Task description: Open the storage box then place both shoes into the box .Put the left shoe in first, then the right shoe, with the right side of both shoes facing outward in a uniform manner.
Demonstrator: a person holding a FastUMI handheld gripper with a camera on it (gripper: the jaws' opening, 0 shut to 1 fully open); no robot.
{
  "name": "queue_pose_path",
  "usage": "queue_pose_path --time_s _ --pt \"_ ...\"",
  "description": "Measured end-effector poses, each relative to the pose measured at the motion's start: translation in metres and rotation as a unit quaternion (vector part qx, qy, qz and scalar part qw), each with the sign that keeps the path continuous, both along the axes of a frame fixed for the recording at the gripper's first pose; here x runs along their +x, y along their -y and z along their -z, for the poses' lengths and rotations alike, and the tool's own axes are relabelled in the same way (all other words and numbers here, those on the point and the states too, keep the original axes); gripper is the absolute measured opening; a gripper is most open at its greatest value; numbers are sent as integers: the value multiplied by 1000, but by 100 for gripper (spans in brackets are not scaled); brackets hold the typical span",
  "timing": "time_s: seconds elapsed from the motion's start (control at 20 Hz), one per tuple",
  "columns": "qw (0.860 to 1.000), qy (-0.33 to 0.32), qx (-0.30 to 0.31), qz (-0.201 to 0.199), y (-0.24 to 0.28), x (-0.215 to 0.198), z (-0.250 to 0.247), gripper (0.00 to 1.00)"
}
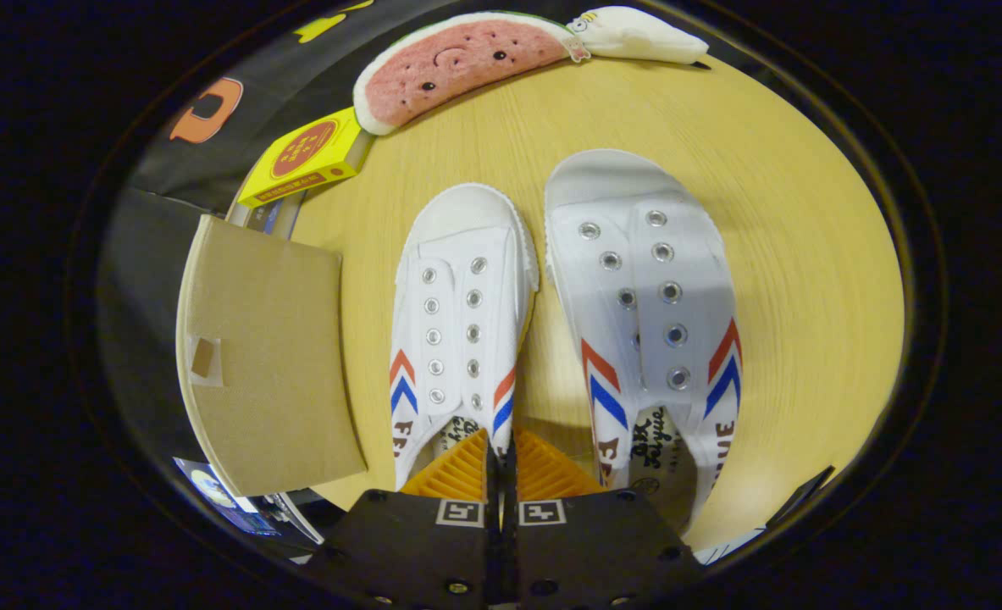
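shoes lie just ahead of the fingers, side by side on the desk [788, 254], toes pointing away and heels toward the gripper [501, 462]. the fingers are pressed together with almost no gap between them, and they hold nothing; their tips sit over the narrow strip of desk between the two heels, a little closer to the left-hand shoe [462, 322]. the right-hand shoe [649, 313] is just beside it, apart by a small gap. the long axis of both shoes runs the same way as the fingers point, so i judge a grasp at the heel or the side wall needs the fingers to spread first and then move a little to one side. the storage box [272, 364], brown cardboard with its lid on, lies to the left of the fingers, beside the left-hand shoe. i think the box is not yet opened, so the move should go left first. beyond the shoes are a watermelon plush [458, 63] and a yellow packet [306, 157].
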State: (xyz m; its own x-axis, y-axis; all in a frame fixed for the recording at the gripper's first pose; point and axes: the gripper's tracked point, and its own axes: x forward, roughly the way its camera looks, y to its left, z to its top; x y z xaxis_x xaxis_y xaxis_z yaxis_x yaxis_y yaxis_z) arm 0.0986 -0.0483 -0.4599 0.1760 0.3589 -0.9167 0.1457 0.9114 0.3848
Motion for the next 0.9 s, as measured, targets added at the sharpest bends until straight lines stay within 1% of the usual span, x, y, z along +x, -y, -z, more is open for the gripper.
queue_pose_path --time_s 0.2,0.45,0.6,0.75,0.9 --pt "999 14 44 13 -6 -3 -18 0" --pt "998 45 48 -1 -10 -14 -61 0" --pt "995 80 63 -2 -23 -11 -99 0" --pt "990 127 61 -18 -45 -10 -143 0" --pt "983 164 63 -45 -80 -14 -185 0"
